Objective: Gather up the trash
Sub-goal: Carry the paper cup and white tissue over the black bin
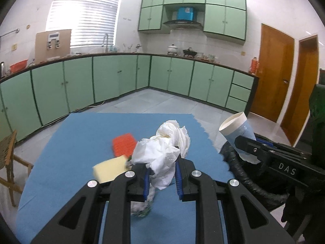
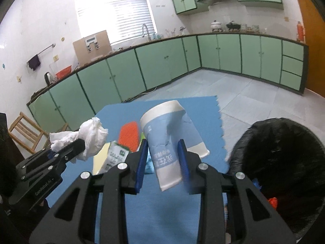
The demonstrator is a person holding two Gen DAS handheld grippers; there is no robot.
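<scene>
My left gripper is shut on a crumpled white tissue, held above the blue mat; it shows again as the left gripper with the tissue in the right wrist view. My right gripper is shut on a squashed blue-and-white paper cup, tilted with its rim away from me; the cup and the right gripper also appear at the right of the left wrist view. A black bin bag gapes open just right of the cup.
An orange sponge, a pale yellow pad and a small white-green carton lie on the mat. A crumpled wrapper sits below the tissue. Green cabinets line the walls; a wooden chair stands left.
</scene>
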